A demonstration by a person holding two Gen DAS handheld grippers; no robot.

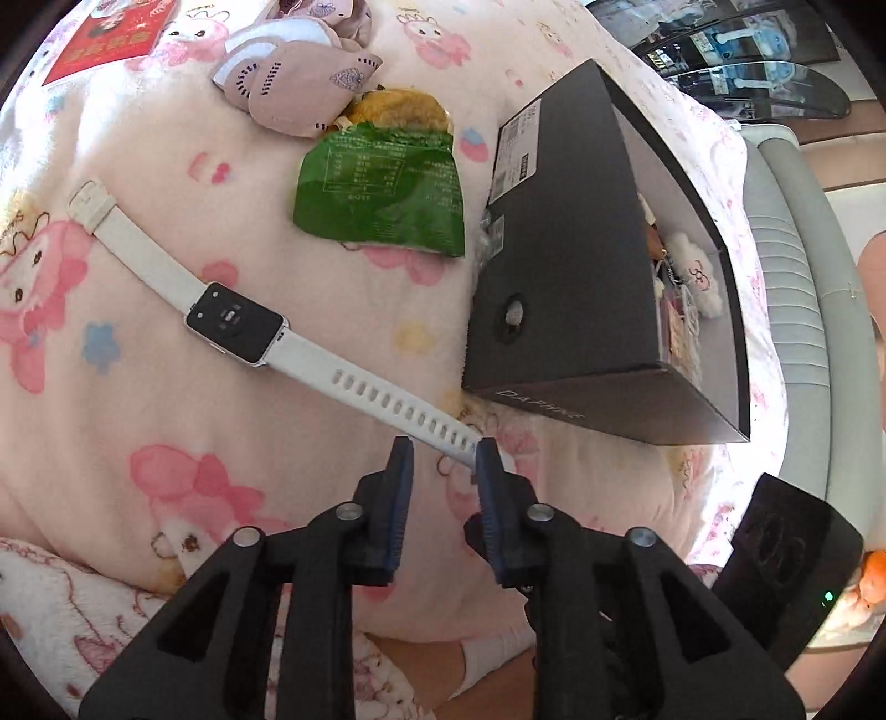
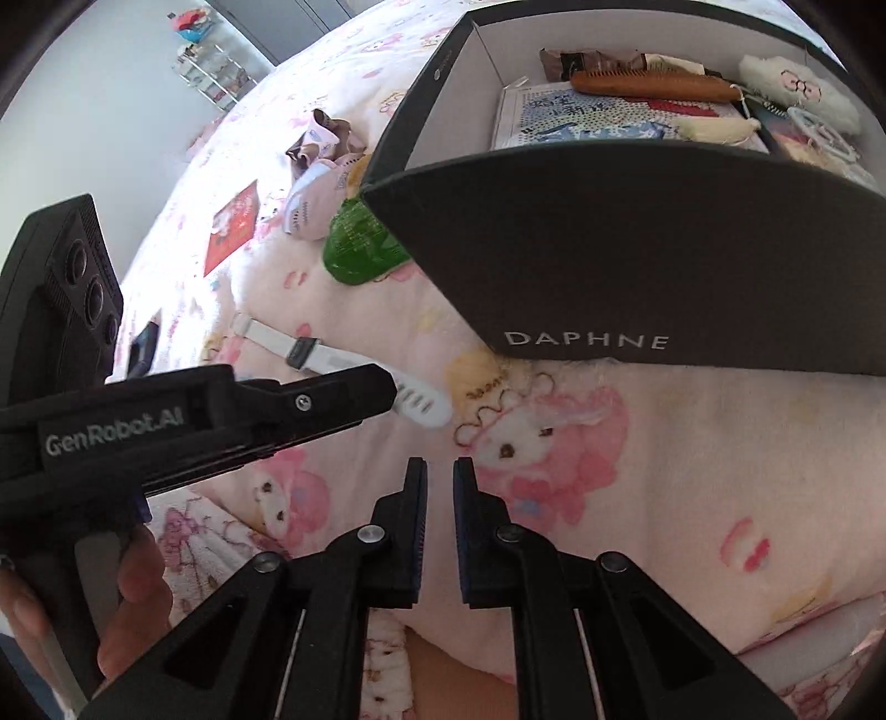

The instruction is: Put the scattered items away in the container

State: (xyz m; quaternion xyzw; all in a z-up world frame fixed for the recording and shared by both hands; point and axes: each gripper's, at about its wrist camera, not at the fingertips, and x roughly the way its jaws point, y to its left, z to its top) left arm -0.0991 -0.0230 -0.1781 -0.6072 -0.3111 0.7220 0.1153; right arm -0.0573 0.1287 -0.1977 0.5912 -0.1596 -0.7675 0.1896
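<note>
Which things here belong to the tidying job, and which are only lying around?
Job: smartwatch, green snack bag, face masks, red card, black box.
Lying around: pink blanket, shelf rack.

Both wrist views angled down, close over bed, sharing box (image 1: 559, 266), probably same watch (image 1: 232, 321)

Watch (image 2: 343, 363) strap partly hidden behind left gripper (image 2: 387, 387), green packet (image 2: 354, 249) half behind box (image 2: 637, 266), red card (image 1: 105, 39) cut by edge.
</note>
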